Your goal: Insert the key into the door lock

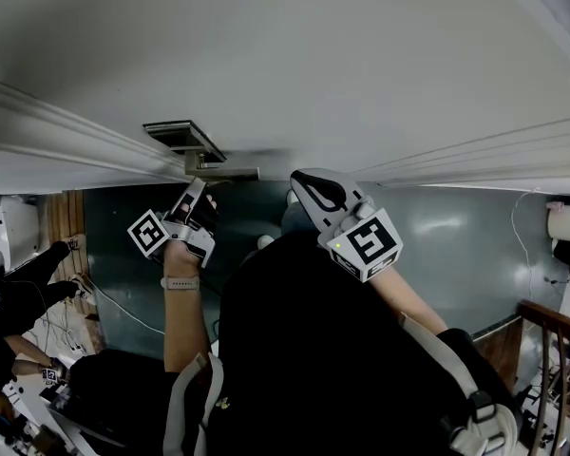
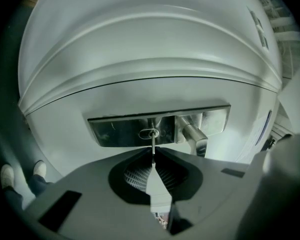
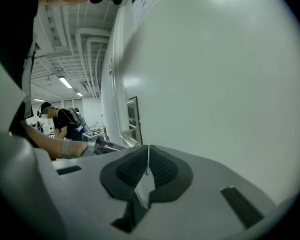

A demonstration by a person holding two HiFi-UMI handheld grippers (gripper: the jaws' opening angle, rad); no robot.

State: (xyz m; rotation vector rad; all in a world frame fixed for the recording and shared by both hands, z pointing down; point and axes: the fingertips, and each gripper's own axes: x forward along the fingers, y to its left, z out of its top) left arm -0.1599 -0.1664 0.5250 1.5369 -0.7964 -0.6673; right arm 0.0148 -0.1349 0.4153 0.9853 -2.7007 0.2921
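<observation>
My left gripper (image 2: pixel 153 155) is shut on a thin metal key (image 2: pixel 153 144). The key's tip is in or at the oval keyhole (image 2: pixel 149 133) of the shiny lock plate (image 2: pixel 115 129) on the white door (image 2: pixel 150 49). Just right of the keyhole the lever handle (image 2: pixel 193 134) sticks out. From the head view, the left gripper (image 1: pixel 192 198) is up against the lock plate (image 1: pixel 183 139). My right gripper (image 1: pixel 309 186) hovers beside it near the door, jaws shut (image 3: pixel 148 151) with nothing between them. The right gripper view catches the lock plate (image 3: pixel 132 115) edge-on and the left gripper (image 3: pixel 97 145).
The door panel (image 3: pixel 225 74) fills most of the right gripper view. A person (image 3: pixel 65 121) stands in the bright room behind. A wooden railing (image 1: pixel 551 350) is at the lower right, and cables and gear (image 1: pixel 38 340) lie on the floor at the left.
</observation>
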